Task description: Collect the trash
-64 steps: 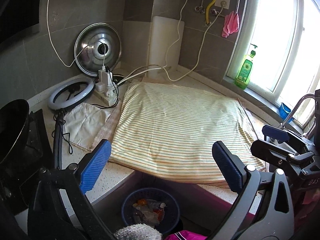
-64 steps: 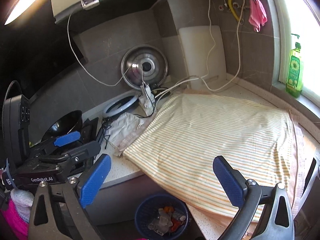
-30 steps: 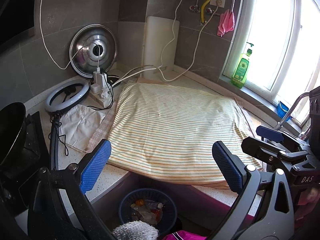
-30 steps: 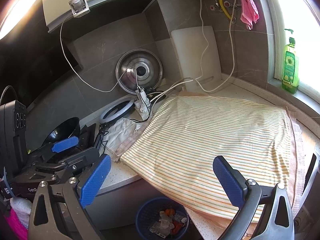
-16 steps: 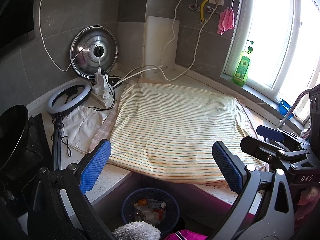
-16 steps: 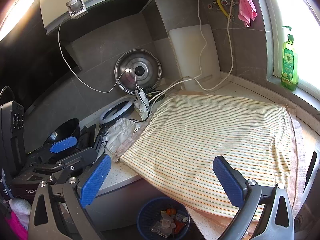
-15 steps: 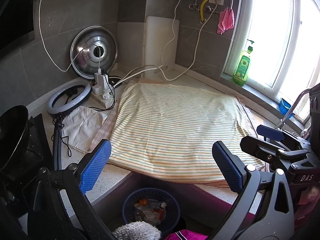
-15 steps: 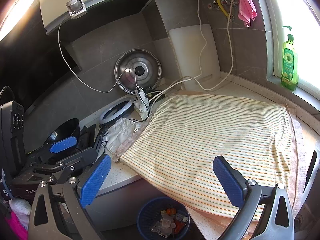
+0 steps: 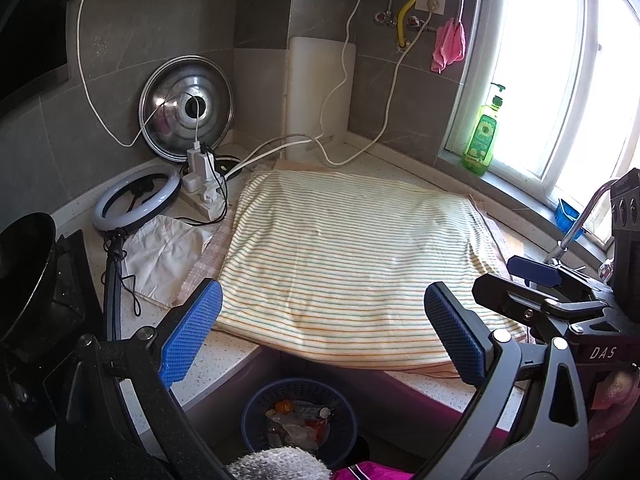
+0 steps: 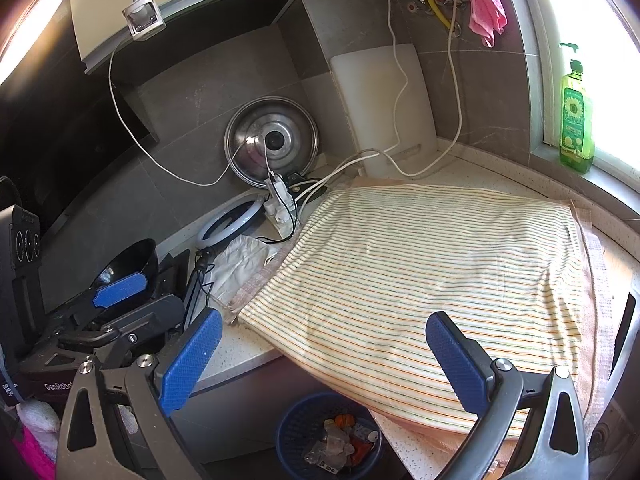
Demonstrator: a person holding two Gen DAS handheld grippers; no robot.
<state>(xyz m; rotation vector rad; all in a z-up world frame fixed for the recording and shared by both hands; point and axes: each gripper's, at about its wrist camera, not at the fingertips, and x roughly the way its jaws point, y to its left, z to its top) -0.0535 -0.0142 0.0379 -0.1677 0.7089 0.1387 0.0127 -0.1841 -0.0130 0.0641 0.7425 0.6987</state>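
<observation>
A blue trash basket (image 9: 256, 408) stands on the floor below the counter edge, with wrappers and scraps in it; it also shows in the right wrist view (image 10: 288, 428). A striped cloth (image 9: 344, 256) covers the counter, with nothing lying on it. My left gripper (image 9: 324, 336) is open and empty, held above the basket at the counter's front edge. My right gripper (image 10: 324, 356) is open and empty, also above the basket. Each gripper shows in the other's view, the right one (image 9: 532, 276) at the right, the left one (image 10: 120, 288) at the left.
A pot lid (image 9: 186, 112), a white cutting board (image 9: 320, 96), a power strip with cables (image 9: 202, 188) and a ring light (image 9: 136, 196) stand at the back. A white rag (image 9: 164, 252) lies left of the cloth. A black wok (image 9: 24, 264) is far left; a green soap bottle (image 9: 484, 136) stands on the windowsill.
Both views shift only slightly; the grippers drift a little over the counter edge. Both stay open and empty.
</observation>
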